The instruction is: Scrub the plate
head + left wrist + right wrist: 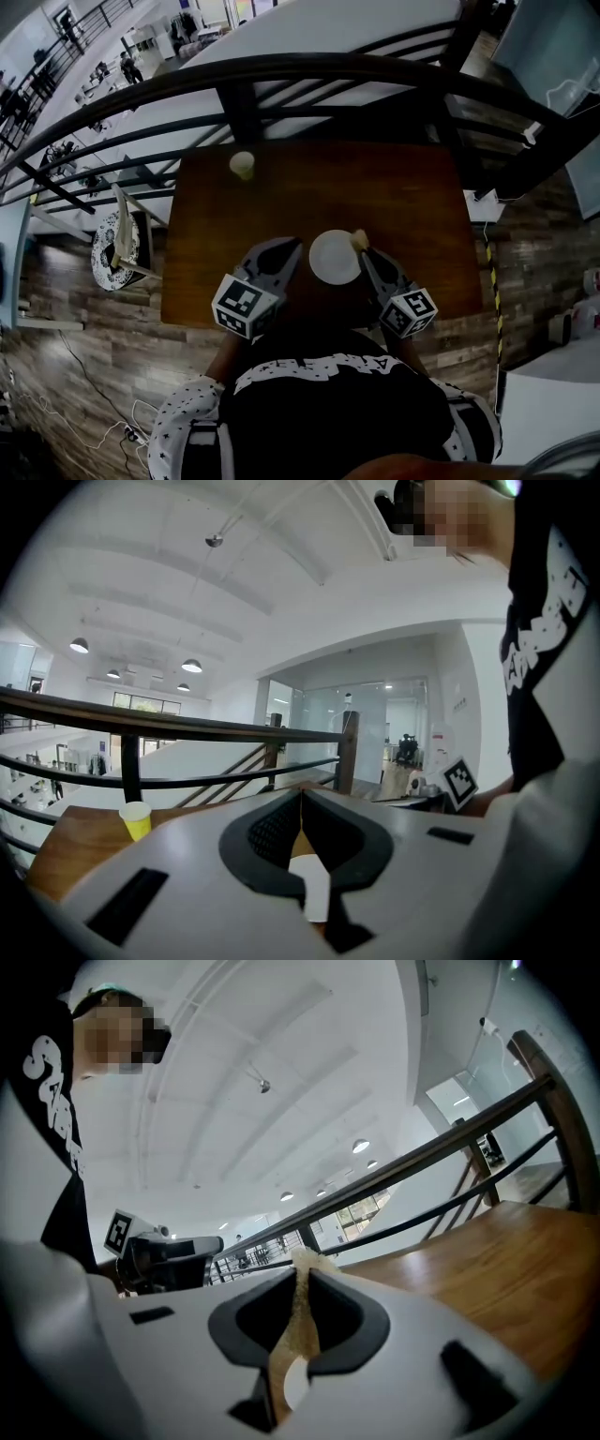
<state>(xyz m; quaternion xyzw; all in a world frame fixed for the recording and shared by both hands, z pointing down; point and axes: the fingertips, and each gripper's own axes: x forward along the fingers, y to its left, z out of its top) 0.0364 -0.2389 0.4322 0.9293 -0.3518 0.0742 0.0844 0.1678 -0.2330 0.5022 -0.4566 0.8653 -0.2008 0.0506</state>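
A small yellow cup is seen near the far left corner of the brown wooden counter. A dark railing is placed just behind it. White cables are laid on the floor.

head view: overhead, steeply down, table mid-frame | left gripper view: low, tabletop-close, facing railing | right gripper view: likewise | shared by all: table, railing

Pretty sure the table is smooth brown wood, slight sheen. The plate looks smooth, the sponge rough and porous.
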